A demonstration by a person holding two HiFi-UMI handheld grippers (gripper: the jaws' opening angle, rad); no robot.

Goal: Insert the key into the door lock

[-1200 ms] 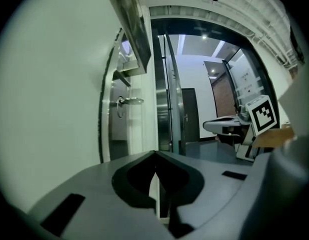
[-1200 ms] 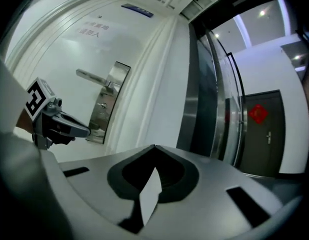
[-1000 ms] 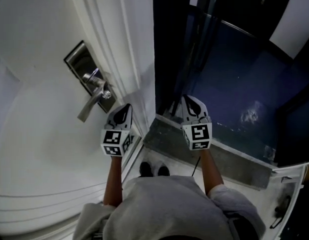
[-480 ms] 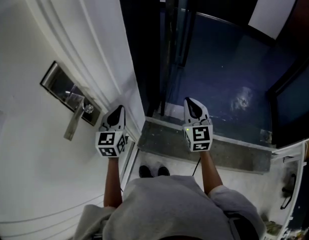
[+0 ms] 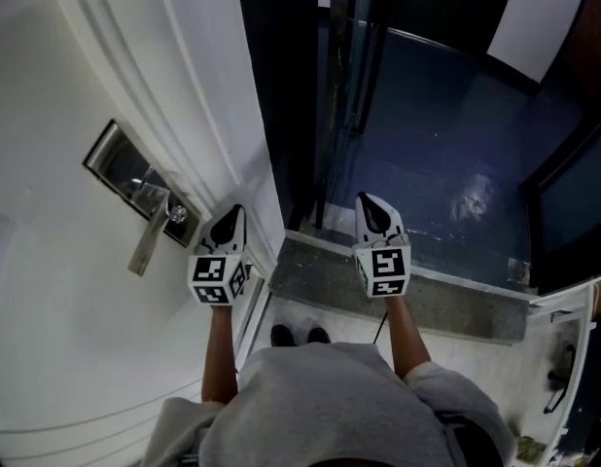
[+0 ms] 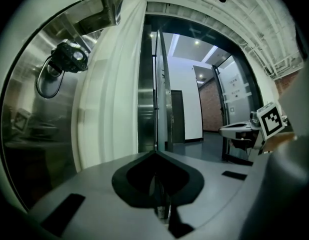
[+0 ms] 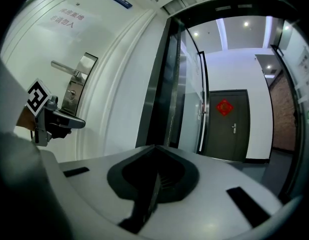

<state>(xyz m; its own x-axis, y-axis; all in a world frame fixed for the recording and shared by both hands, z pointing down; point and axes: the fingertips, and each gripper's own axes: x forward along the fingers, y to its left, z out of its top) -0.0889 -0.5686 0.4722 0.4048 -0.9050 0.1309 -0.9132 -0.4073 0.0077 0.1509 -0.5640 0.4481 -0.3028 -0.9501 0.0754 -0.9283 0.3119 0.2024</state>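
Observation:
The white door (image 5: 77,300) fills the left of the head view. On it sits a steel lock plate (image 5: 125,178) with a lever handle (image 5: 148,241). In the left gripper view a dark knob-like piece (image 6: 69,56) with a wire ring (image 6: 48,81) sticks out of the plate; I cannot tell if it is the key. My left gripper (image 5: 232,212) is level beside the door's edge, just right of the plate, with its jaws together (image 6: 154,153). My right gripper (image 5: 371,202) hangs over the threshold, shut and empty (image 7: 154,147).
A grey threshold slab (image 5: 407,290) lies under the right gripper, with dark blue floor (image 5: 446,134) beyond it. A dark metal frame with glass (image 5: 344,66) stands right of the door's edge. A dark door with a red ornament (image 7: 224,107) is far ahead. My shoes (image 5: 296,335) are below.
The lock plate and handle sit farther left in the head view, and the left gripper is farther from the plate than a second ago. Over the last half second almost nothing moved.

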